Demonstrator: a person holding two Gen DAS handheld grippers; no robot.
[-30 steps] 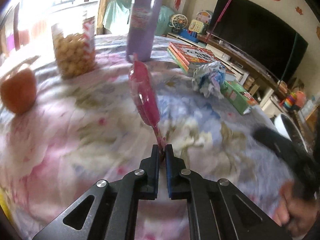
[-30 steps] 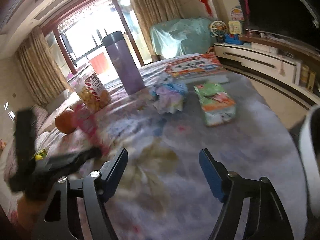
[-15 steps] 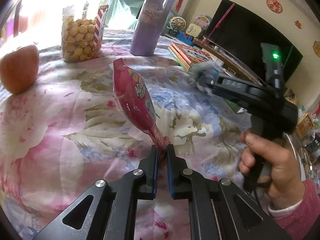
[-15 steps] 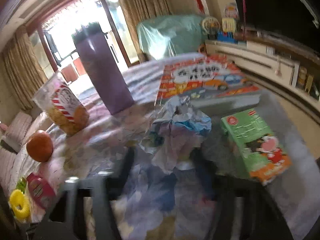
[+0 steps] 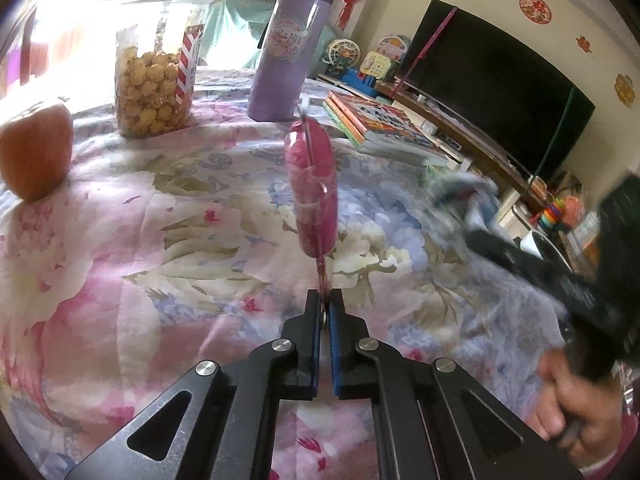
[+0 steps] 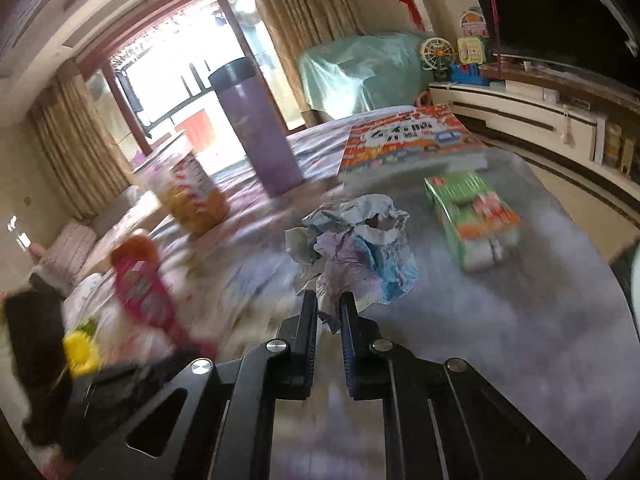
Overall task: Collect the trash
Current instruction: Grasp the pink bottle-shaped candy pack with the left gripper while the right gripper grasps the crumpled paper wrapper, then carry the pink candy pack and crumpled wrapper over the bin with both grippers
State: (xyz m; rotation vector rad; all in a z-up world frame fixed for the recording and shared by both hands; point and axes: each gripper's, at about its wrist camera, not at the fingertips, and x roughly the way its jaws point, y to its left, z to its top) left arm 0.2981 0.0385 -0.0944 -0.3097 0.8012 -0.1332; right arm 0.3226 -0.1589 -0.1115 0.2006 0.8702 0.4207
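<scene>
The right gripper pinches the crumpled paper in its jaws. A green box lies near it on the bench.

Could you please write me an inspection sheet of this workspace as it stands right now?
Surface: floral tablecloth covering the table.
Job's things: pink snack wrapper, lifted by its tail; crumpled paper ball, pinched at its near edge.
Clutter: purple tumbler, popcorn jar, orange fruit, picture books, green carton, yellow ring toy.
Grippers: left gripper shut on the wrapper; right gripper shut on the paper.
Cables: nothing seen.
Surroundings: dark television, toys on a low cabinet, curtains, bright window.
</scene>
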